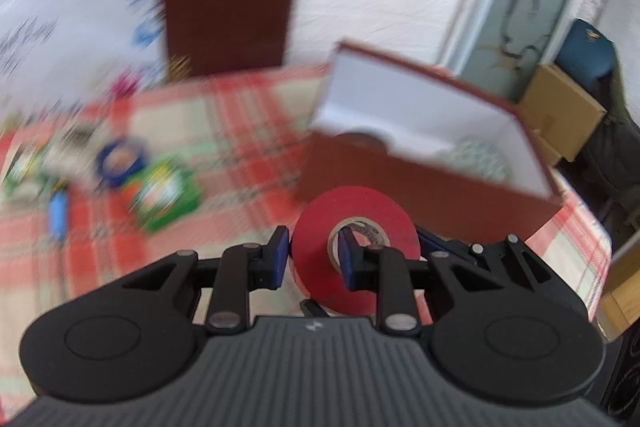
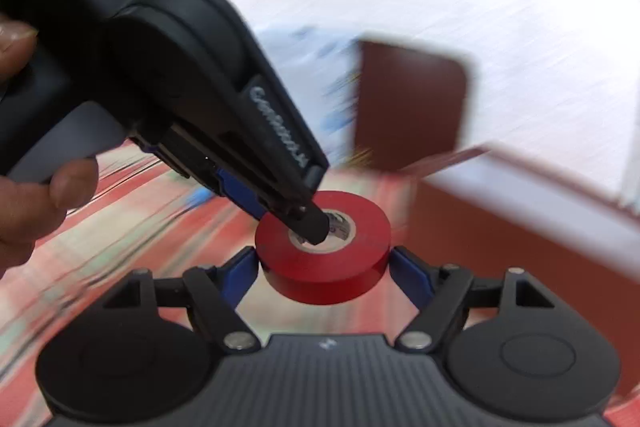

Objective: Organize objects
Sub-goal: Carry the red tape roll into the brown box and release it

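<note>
A red roll of tape (image 1: 360,227) is held in the air above the checked tablecloth (image 1: 224,131). My left gripper (image 1: 314,255) is shut on its wall, with one finger outside and one finger inside the core. In the right wrist view the red roll (image 2: 324,263) lies flat between the blue pads (image 2: 244,275) of my right gripper (image 2: 324,271), which touch its two sides. The left gripper (image 2: 224,131) comes in from the upper left, its tip in the core. An open brown box (image 1: 432,163) with a white lining stands just behind the roll.
A blue tape roll (image 1: 120,159), a green packet (image 1: 168,195) and other small items lie blurred on the left of the cloth. A brown lid or book (image 1: 228,3) leans on the white wall. Cardboard boxes (image 1: 560,107) stand at the right, past the table edge.
</note>
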A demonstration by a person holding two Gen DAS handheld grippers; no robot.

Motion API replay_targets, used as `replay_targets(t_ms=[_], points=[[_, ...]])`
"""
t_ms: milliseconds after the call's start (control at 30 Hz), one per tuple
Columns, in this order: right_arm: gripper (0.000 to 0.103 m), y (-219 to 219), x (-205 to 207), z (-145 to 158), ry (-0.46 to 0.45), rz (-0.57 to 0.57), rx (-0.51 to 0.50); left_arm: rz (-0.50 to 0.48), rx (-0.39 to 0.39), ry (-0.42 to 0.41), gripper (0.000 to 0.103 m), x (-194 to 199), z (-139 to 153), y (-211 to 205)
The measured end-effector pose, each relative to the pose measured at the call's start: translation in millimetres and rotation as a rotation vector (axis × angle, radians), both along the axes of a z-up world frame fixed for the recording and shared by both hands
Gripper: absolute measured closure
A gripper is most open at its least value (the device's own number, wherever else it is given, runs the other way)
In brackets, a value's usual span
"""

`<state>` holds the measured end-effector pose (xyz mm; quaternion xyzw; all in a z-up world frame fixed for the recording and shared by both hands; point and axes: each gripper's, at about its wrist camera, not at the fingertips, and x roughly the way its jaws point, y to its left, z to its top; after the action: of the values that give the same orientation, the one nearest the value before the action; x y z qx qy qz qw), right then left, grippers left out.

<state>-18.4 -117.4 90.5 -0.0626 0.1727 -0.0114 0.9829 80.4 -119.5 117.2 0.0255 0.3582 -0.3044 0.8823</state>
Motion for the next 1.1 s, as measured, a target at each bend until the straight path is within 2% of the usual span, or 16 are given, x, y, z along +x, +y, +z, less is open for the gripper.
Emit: replay_targets(t_ms=[100,167,300,400,500,767,967,1100], points=[[0.029,-47,-1,18,-0.066,-0.128,-0.01,-0.093,-0.013,-0.052,0.075,8,14,-57],[0.029,-79,1,23,-0.074,-0.2,-0.007,-0.145,-0.004,-0.075,0.075,13,14,-96],[0.028,-136,10,21,-0.018,-0.287,0.067,-0.191,0.013,-0.052,0.075,28,-3,-151],[0.028,-162,18,16,0.021,-0.328,0.128,-0.188,0.016,-0.026,0.074,37,-14,-170],[0.026,-172,20,13,0.022,-0.351,0.167,-0.163,0.042,-0.01,0.074,35,-19,-170],[0.026,-152,-7,10,-0.067,-0.411,0.23,-0.135,0.071,-0.148,0.073,0,4,-116],[0.024,-114,-40,7,-0.143,-0.456,0.174,-0.09,0.123,-0.184,0.073,-27,0,-73],[0.024,-102,-42,5,-0.086,-0.425,0.199,-0.049,0.158,-0.174,0.073,-36,-15,-44]])
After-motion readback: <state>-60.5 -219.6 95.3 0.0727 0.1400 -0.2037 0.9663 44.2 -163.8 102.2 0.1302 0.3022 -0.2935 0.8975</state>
